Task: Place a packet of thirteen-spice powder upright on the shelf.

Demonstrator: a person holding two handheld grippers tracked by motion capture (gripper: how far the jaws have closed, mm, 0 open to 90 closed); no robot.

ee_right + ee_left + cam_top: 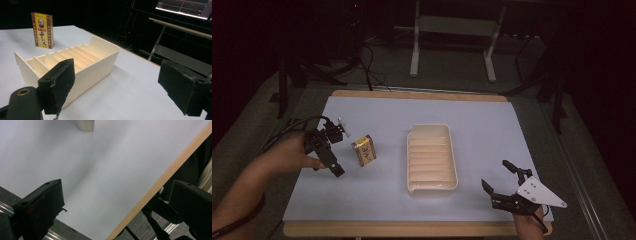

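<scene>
My left claw (331,150) hovers near the desk's left edge with its jaws spread apart and nothing between them, just beside the yellow box (364,150). That box stands upright left of the desk's middle, well clear of every edge; its front carries a small portrait above dark characters in a maroon border, too small for me to read. My right claw (498,178), likewise spread and empty, sits near the front right corner, close to the cream slotted tray (452,165) at the desk's middle.
</scene>
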